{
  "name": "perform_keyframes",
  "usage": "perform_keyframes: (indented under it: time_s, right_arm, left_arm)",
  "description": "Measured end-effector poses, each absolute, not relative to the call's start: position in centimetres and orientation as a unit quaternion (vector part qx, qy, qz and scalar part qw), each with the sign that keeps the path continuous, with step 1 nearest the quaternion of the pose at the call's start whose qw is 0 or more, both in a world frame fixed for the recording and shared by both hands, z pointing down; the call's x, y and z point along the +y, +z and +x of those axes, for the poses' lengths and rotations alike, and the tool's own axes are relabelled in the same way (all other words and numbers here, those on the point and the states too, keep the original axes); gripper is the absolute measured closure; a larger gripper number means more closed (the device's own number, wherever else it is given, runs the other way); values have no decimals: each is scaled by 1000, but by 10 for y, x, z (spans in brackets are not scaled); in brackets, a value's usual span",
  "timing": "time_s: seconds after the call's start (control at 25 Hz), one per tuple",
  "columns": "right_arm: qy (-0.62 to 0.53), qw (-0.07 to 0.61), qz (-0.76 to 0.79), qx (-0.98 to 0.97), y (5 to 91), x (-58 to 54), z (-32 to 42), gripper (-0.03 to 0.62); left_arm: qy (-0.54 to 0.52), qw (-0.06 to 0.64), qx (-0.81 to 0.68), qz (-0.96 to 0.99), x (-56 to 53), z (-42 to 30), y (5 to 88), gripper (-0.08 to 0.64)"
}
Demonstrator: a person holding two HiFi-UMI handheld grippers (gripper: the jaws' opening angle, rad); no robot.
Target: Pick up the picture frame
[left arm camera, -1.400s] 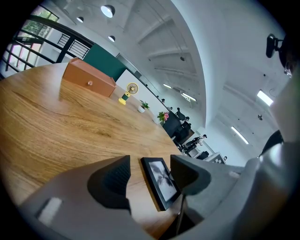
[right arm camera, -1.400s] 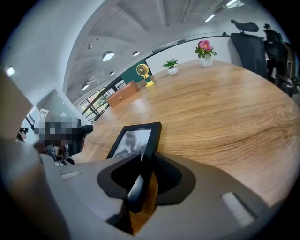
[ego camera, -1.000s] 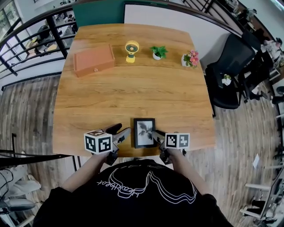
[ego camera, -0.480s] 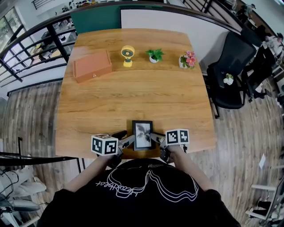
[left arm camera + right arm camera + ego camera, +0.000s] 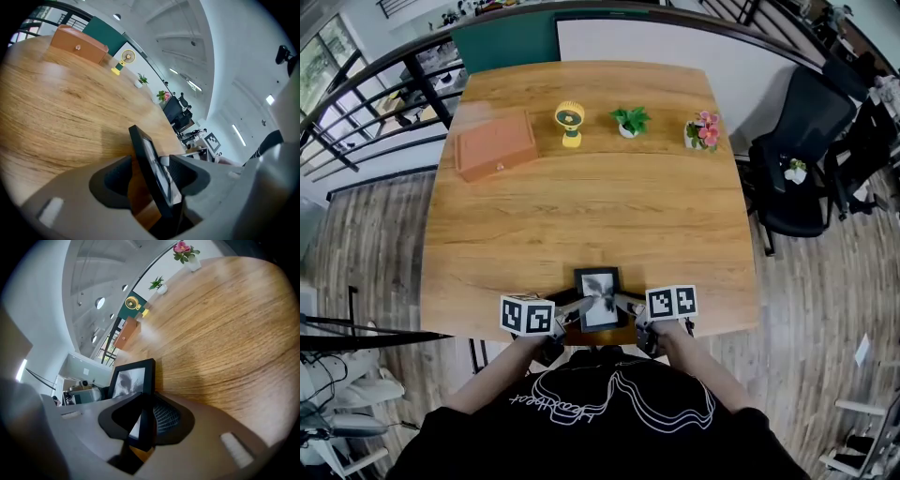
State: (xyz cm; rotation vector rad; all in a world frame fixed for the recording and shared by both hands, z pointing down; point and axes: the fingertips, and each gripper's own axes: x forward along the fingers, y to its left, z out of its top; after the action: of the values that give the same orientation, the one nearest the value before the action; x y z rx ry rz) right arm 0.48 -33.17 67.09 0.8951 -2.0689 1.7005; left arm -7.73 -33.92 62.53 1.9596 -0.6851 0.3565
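The picture frame (image 5: pixel 598 298) is black with a grey plant print and stands tilted at the near edge of the wooden table (image 5: pixel 581 211). My left gripper (image 5: pixel 573 307) grips its left side and my right gripper (image 5: pixel 624 304) its right side. In the left gripper view the frame (image 5: pixel 143 150) runs edge-on and slantwise between the jaws of the left gripper (image 5: pixel 150 171). In the right gripper view the frame (image 5: pixel 131 378) faces the camera, its right border pinched in the right gripper (image 5: pixel 140 416).
Along the table's far side stand a brown box (image 5: pixel 495 142), a small yellow fan (image 5: pixel 570 120), a green potted plant (image 5: pixel 629 120) and pink flowers (image 5: pixel 703 129). A black office chair (image 5: pixel 811 141) is to the right, a railing (image 5: pixel 384 103) to the left.
The frame has come toward the person, from lying flat on the table to tilted at the near edge. Both grippers closed in on its two sides.
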Motion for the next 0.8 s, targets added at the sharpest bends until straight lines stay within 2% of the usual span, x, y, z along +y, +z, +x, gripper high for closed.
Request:
perform_keyframes:
  time_s: [0.24, 0.44, 0.56, 0.8]
  right_arm:
    - [595, 167, 300, -727, 672, -331, 4, 492]
    - [595, 173, 292, -729, 672, -330, 3, 494]
    - [596, 177, 284, -730, 673, -331, 2, 494]
    - [591, 177, 276, -737, 671, -331, 4, 492]
  left_arm:
    - [148, 515, -282, 796, -338, -62, 636, 322]
    - [146, 520, -291, 790, -340, -60, 638, 366]
    - [145, 520, -302, 786, -343, -63, 638, 446]
    - [117, 526, -320, 779, -346, -58, 630, 462]
